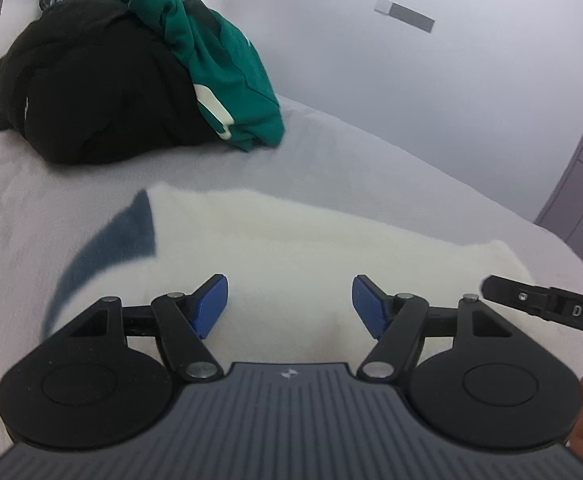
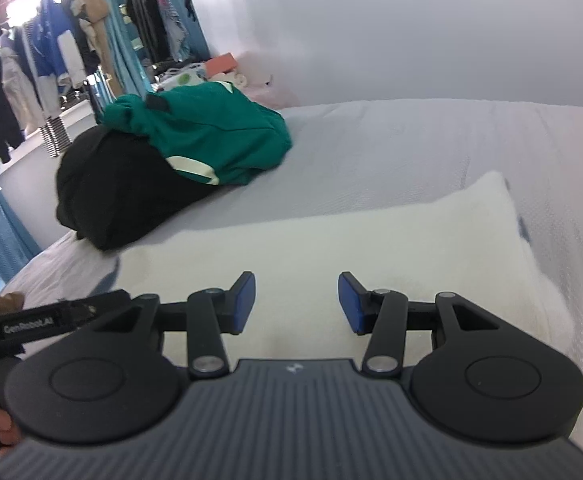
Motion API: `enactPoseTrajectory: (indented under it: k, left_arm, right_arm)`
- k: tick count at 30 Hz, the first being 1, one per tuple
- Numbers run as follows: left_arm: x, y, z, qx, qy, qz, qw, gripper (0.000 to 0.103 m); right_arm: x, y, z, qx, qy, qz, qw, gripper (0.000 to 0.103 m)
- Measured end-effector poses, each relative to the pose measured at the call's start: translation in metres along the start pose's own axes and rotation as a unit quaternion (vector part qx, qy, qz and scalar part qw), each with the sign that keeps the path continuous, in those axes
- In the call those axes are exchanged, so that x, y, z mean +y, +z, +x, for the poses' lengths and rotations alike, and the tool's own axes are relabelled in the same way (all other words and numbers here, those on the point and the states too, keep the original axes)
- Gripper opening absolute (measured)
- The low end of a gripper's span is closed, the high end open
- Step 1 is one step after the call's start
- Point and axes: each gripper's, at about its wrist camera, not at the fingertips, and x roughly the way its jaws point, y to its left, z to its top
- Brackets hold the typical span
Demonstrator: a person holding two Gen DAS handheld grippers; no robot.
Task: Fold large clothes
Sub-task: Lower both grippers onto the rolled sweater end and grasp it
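Note:
A cream-white garment [image 1: 283, 240] with a dark blue patch [image 1: 115, 244] lies folded flat on the grey bed, right under both grippers. It also shows in the right wrist view [image 2: 331, 236]. My left gripper [image 1: 289, 306] is open and empty just above its near part. My right gripper [image 2: 297, 304] is open and empty above the same garment. The right gripper's side [image 1: 547, 304] shows at the right edge of the left view; the left gripper's side [image 2: 43, 322] shows at the left of the right view.
A heap of a black garment [image 1: 91, 92] and a green garment [image 1: 227, 60] lies at the far left of the bed [image 1: 371, 168]. A white wall [image 1: 411, 80] stands behind. Hanging clothes [image 2: 51, 52] fill the far left background.

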Motion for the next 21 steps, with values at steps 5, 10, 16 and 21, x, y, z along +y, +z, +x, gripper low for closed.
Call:
enactPoseTrajectory:
  k: [5,10,16,21]
  left_arm:
    - [-0.009,-0.015,-0.02,0.002,-0.004,0.007,1.0,0.074]
    - [-0.006,-0.028,-0.023,0.022,-0.004,-0.013,0.9997,0.074]
    - [0.005,-0.039,-0.012,0.063,-0.025,-0.065,0.9956,0.083]
    - [0.019,-0.043,-0.002,0.081,-0.051,-0.135,0.9862,0.091]
  right_arm:
    - [0.003,-0.014,-0.015,0.01,0.017,0.044,0.999,0.062]
    - [-0.002,-0.03,-0.01,0.046,0.033,0.104,0.993,0.067]
    - [-0.02,-0.045,0.017,0.094,0.068,0.216,0.97,0.092]
    - [-0.047,-0.061,0.046,0.115,0.098,0.343,0.927,0.092]
